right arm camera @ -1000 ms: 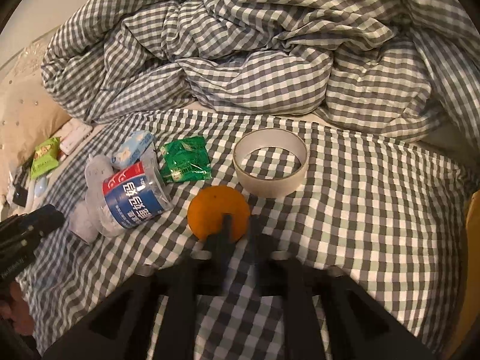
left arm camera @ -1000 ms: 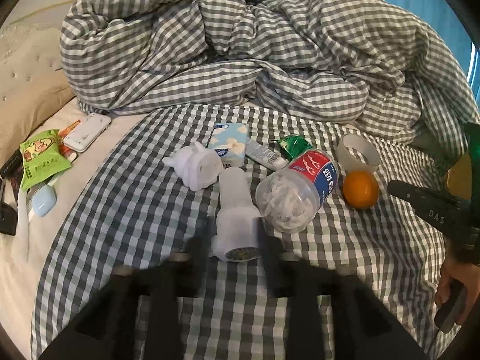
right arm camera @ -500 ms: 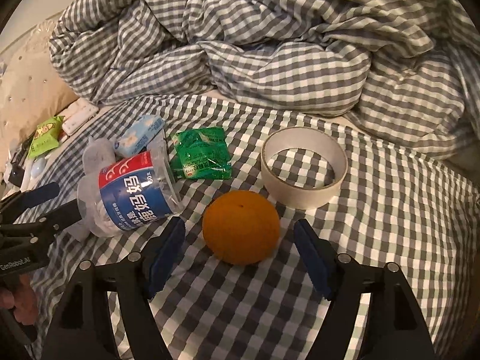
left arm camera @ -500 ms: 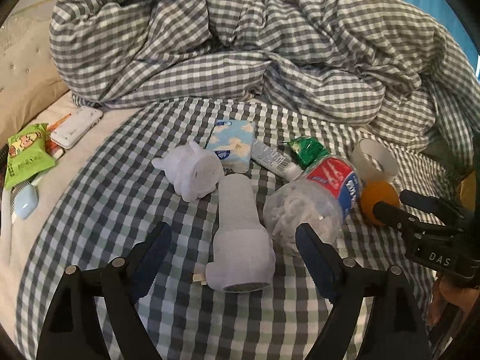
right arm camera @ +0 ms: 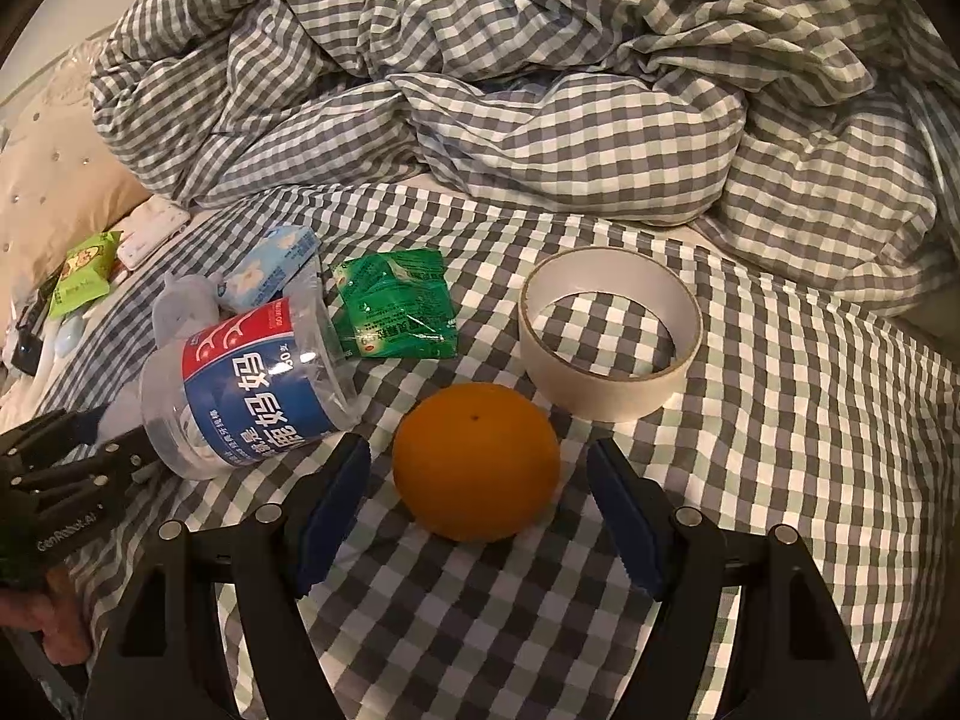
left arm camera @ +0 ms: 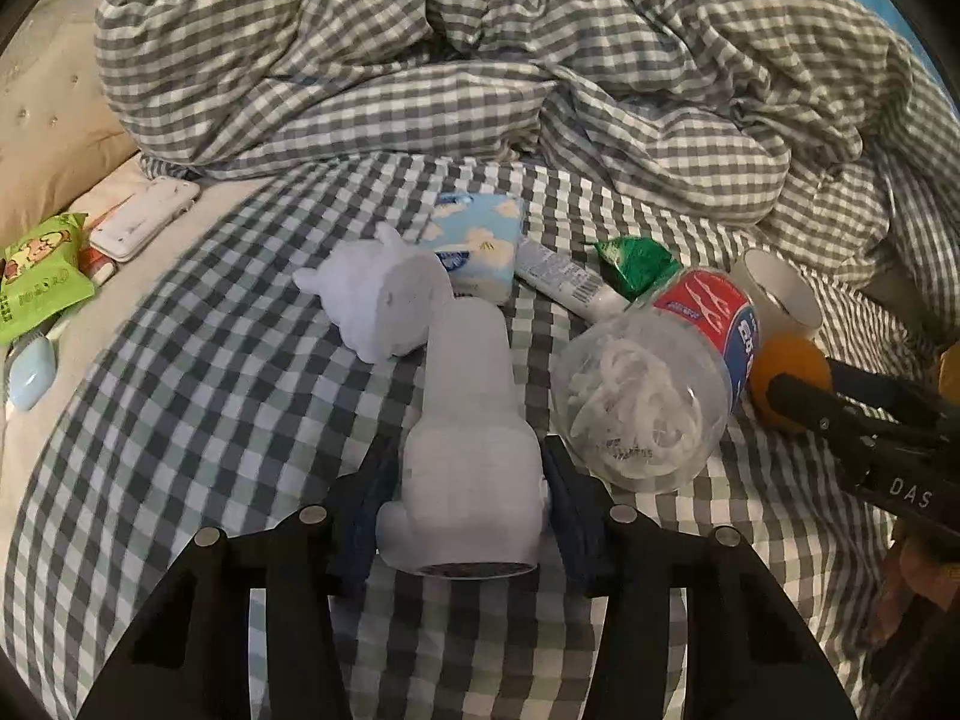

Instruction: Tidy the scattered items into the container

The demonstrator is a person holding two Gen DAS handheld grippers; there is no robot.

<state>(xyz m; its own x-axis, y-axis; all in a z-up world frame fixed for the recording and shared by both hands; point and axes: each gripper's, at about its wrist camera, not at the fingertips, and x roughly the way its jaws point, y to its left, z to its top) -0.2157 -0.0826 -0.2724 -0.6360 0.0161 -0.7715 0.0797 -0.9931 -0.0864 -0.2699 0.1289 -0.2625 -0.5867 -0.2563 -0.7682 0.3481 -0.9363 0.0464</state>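
Left claw [left arm camera: 471, 516] pinching white plastic figure [left arm camera: 465, 456] on checked bed cover [left arm camera: 210, 450], right claw [right arm camera: 477, 501] spread around orange [right arm camera: 476, 469], clear jar [right arm camera: 246, 387] lying beside, tape roll [right arm camera: 609, 333] just behind orange

Left tongs [left arm camera: 471, 516] at lower centre of frame, blue pads [left arm camera: 366, 510] pressed inward, nearly closed. Right tongs [right arm camera: 477, 510] lower centre, pads spread wide apart.

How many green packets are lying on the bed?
2. One dark green foil packet lies on the checked sheet between the plastic jar and the tape roll. A lighter green snack packet lies far left. Others may be hidden under the duvet.
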